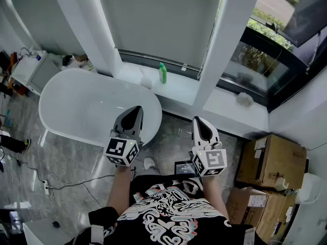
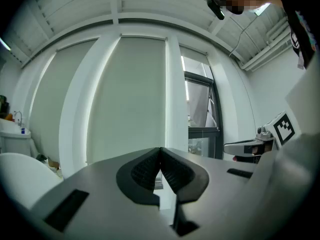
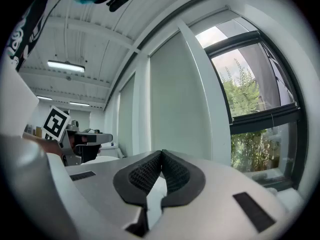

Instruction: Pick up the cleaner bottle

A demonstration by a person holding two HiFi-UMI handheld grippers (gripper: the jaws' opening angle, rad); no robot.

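the green cleaner bottle [image 1: 162, 73] stands upright on the window ledge [image 1: 179, 90] beyond the bathtub [image 1: 76, 103], well ahead of you. fingers on both grippers are pressed together, holding nothing. your left gripper [image 1: 136, 109] looks slightly nearer the bottle than the right gripper [image 1: 199, 121].

The bottle [image 1: 162, 73] is showing too small for its label to be read. A white thing [image 1: 146, 80] just beside it and a pale lump [image 1: 244, 99] on the sill [image 1: 179, 88] are showing too small to name. The left gripper [image 1: 136, 111] is covering part of the tub [image 1: 66, 101] rim. The bottom edge is cutting off the shirt [image 1: 168, 218] and the lower box [image 1: 245, 208].
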